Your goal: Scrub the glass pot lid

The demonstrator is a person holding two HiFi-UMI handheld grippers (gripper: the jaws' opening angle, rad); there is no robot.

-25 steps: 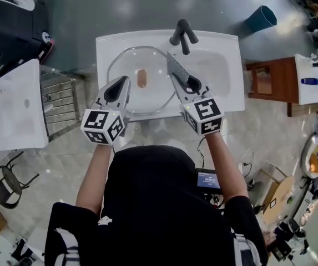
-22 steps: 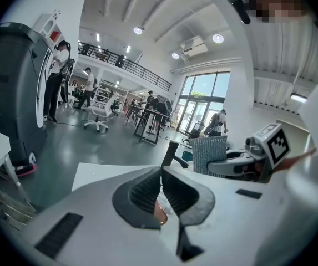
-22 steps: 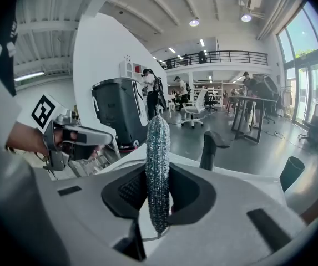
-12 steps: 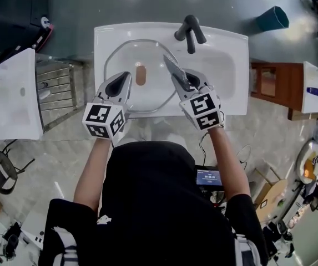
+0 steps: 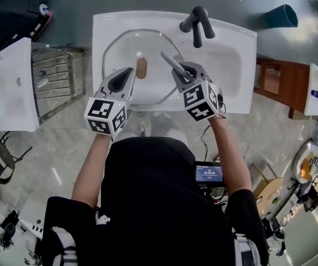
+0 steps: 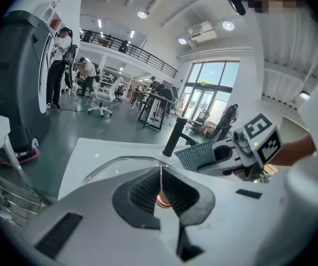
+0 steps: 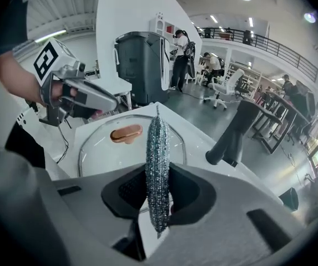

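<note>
The glass pot lid [image 5: 147, 43] lies flat, dome up, in the shallow bowl of a white sink top [image 5: 231, 54], in the upper middle of the head view. Its copper-coloured knob [image 5: 141, 67] sits near the centre of the pane.

The lid looks stiff, smooth and fairly weighty for its size, and it is likely slick once wet. It is probably brittle at the rim too, so it should not be knocked against the sink or the black faucet [image 5: 198, 24] just to its upper right. The knob is the sound place to take hold. The thin rim would also serve for pinning the lid down while the glass is rubbed.

The left claw [image 5: 129, 71] is clenched with nothing between its pads. It hangs over the lower left part of the lid, just left of the knob. In the left gripper view the knob [image 6: 162, 200] shows beyond the closed tips.

The right claw [image 5: 182, 70] grasps a silvery mesh scouring pad [image 5: 171, 61]. The pad is soft and floppy and stands on edge, with its free end reaching over the lid to the right of the knob. Whether it touches the glass cannot be told.

The surface is glossy, hard and bare apart from the lid. Around it is a grey floor, with a metal rack [image 5: 59, 85] at the left edge of the head view. A teal bin [image 5: 281, 15] is at the upper right and a wooden cabinet [image 5: 272, 82] at the right. The gripper views show a large open hall with desks, chairs, a railed gallery and several people well away.
</note>
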